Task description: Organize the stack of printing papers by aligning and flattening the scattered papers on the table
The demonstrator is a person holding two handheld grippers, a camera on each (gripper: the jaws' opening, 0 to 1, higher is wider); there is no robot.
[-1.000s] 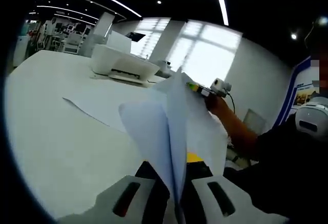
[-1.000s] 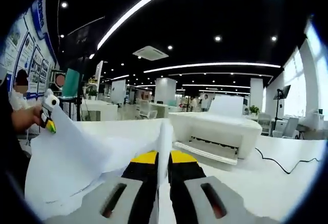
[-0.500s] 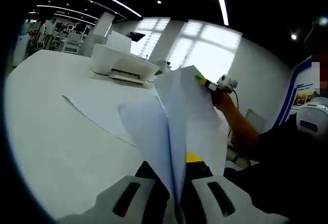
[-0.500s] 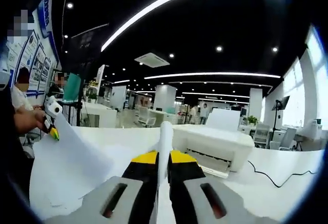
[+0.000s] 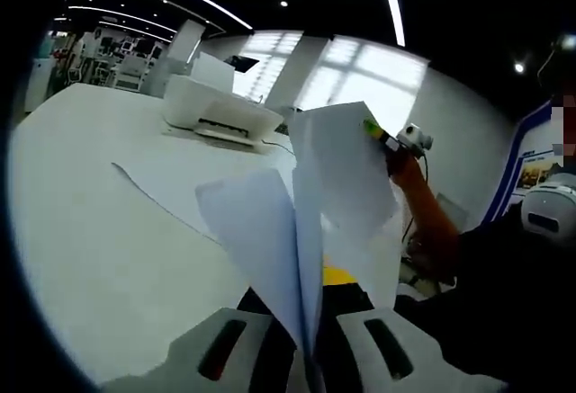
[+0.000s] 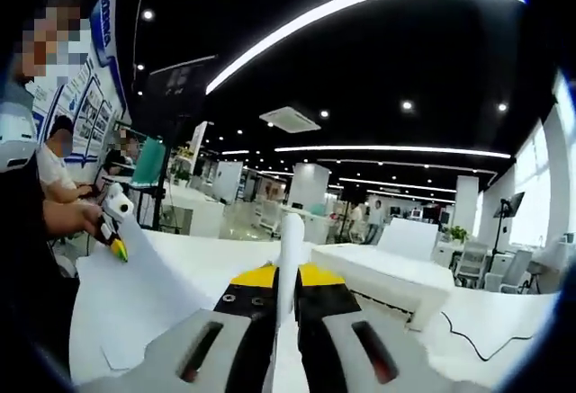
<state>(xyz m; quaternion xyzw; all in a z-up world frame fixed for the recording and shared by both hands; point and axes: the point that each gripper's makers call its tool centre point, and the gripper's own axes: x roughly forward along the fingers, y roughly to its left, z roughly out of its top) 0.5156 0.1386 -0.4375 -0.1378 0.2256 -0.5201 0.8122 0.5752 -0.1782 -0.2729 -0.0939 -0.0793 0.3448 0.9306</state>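
Left gripper point(image 5: 306, 321): fingers point(image 5: 225, 348) pressed together on the near edge of the paper stack point(image 5: 270, 240), sheets rising steeply between the tips and fanning apart above them. Far corner of the stack pinched by the right gripper point(image 5: 382, 137), raised well clear of the surface point(image 5: 90, 231). Beyond the left finger, a single loose sheet point(image 5: 175, 182) lying flat, its near edge running diagonally away; broad bare surface on that side. Farther ahead, a white printer point(image 5: 220, 110) near the far edge of the surface.

Right gripper point(image 6: 286, 308): fingers point(image 6: 243, 321) likewise nipped onto a paper edge, seen end-on as a thin upright strip between the tips. Remaining sheets curving away past the left finger toward the other gripper point(image 6: 112, 231), which clamps the opposite corner. Ahead and to the right of the fingers, the printer point(image 6: 387, 276) and a black cable point(image 6: 477, 343) trailing across the surface point(image 6: 486, 321). Open room above the surface on all sides of the lifted stack.
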